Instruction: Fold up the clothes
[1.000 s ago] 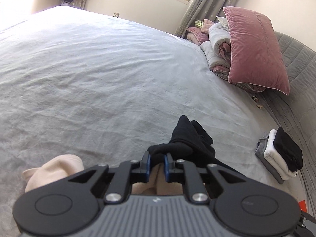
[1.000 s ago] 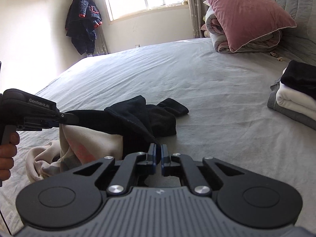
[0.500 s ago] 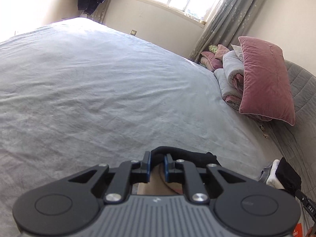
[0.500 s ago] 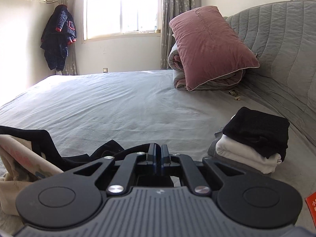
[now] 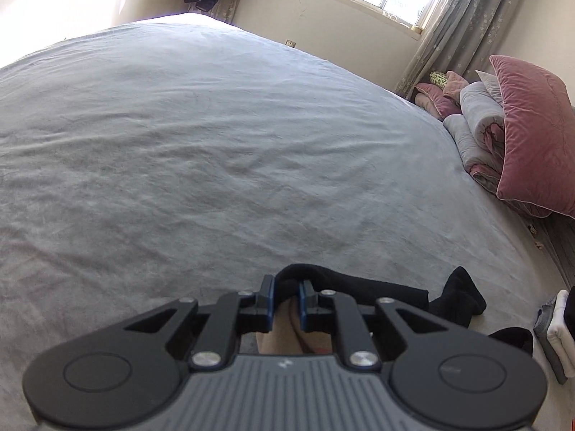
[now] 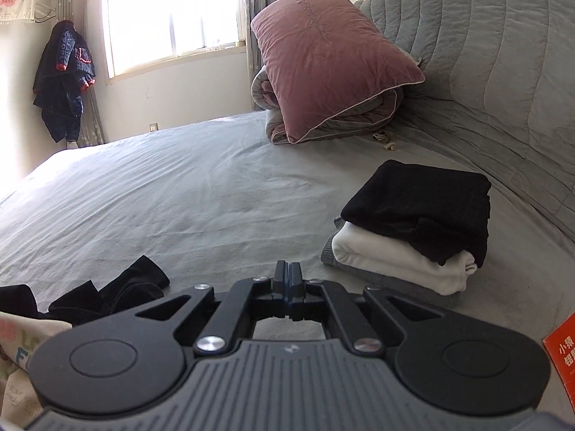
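Left gripper (image 5: 286, 289): jaws pinched on a black edge of the garment (image 5: 363, 292), cloth bulging up between the 2 blue pads. Garment is black outside with a cream lining showing under the jaws; it trails right across the grey bedsheet (image 5: 215, 165), black sleeve end lying flat on the sheet.

Right gripper (image 6: 287, 274): jaws pressed fully together, pads touching, no cloth visible between the tips from this view. It sits above the sheet near the bed's edge.

In the right view the same garment is at lower left: black folds (image 6: 118, 292) on the sheet, cream printed fabric (image 6: 21, 352) at the frame edge, partly hidden behind the gripper body.

Folded stack (image 6: 413, 230) to the right of the right gripper, on the bed: black on top, white in the middle, grey at bottom. Well apart from the loose garment.

Pink pillow (image 6: 330, 54) leans on a rolled quilt (image 6: 334, 122) against the quilted grey headboard (image 6: 503, 64). Dark jacket (image 6: 64, 79) hangs beside the window (image 6: 172, 14). Orange printed card (image 6: 564, 352) at the right edge.
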Motion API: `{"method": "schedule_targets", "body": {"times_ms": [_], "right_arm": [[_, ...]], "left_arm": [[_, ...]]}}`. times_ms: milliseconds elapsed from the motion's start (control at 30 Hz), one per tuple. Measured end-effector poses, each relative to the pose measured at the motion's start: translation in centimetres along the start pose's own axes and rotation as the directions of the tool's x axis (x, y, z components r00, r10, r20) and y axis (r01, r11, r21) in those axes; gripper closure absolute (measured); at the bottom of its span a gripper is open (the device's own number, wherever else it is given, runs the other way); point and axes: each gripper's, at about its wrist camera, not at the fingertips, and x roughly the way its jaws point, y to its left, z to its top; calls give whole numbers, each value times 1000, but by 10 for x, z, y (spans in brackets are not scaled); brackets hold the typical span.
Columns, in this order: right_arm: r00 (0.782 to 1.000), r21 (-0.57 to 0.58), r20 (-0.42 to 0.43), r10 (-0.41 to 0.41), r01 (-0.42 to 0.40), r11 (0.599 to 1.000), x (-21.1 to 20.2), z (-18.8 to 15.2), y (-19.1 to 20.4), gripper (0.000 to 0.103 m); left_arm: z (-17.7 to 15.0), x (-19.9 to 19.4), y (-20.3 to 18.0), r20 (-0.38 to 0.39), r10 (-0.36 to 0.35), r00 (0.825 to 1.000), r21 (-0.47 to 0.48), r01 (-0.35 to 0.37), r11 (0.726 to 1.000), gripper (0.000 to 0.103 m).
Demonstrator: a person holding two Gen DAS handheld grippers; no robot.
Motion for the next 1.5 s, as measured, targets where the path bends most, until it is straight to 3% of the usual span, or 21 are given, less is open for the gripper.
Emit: {"method": "schedule_targets", "body": {"times_ms": [100, 200, 367, 467, 533, 567, 600, 767, 900, 1000, 1067, 1267, 1500], "right_arm": [[999, -5, -42, 17, -18, 1000, 9, -10, 3, 103], [998, -6, -60, 35, -36, 999, 11, -19, 7, 91], [991, 10, -106, 81, -80, 997, 10, -32, 16, 91], [988, -2, -120, 100, -101, 995, 4, -35, 26, 87], [988, -15, -114, 108, -110, 994, -1, -37, 33, 72], [988, -20, -107, 111, -114, 993, -5, -37, 35, 53], [988, -25, -100, 114, -117, 993, -8, -38, 37, 47], [985, -51, -112, 131, -138, 989, -17, -44, 49, 46], [980, -38, -136, 143, -150, 988, -21, -50, 55, 41], [976, -23, -154, 155, -160, 987, -24, -54, 58, 39], [972, -16, -167, 163, -168, 986, -24, -58, 61, 38], [956, -8, -219, 196, -203, 979, -16, -67, 81, 38], [945, 39, -257, 203, -200, 979, 13, -48, 92, 38]], "left_arm": [[-1, 5, -3, -30, 45, 999, 19, -45, 999, 90], [-2, 7, -9, -57, 92, 994, 40, -90, 995, 90], [-3, 10, -19, -99, 169, 981, 78, -162, 984, 89], [-5, 3, -23, -93, 175, 980, 107, -165, 981, 89], [-9, 0, -24, -90, 176, 980, 140, -162, 977, 89], [-12, -2, -23, -87, 169, 982, 150, -155, 976, 89], [-15, -5, -22, -79, 159, 984, 162, -144, 976, 88], [-37, -16, -9, -31, 78, 996, 247, -68, 967, 77], [-50, -21, 9, -47, 33, 998, 244, -21, 970, 59], [-55, -25, 23, -54, 2, 999, 213, 9, 977, 50], [-54, -28, 30, -56, -19, 998, 182, 29, 983, 47], [-46, -31, 25, -39, -33, 999, 204, 40, 978, 44], [-23, -16, 0, -41, -58, 997, 238, 66, 969, 43]]}}
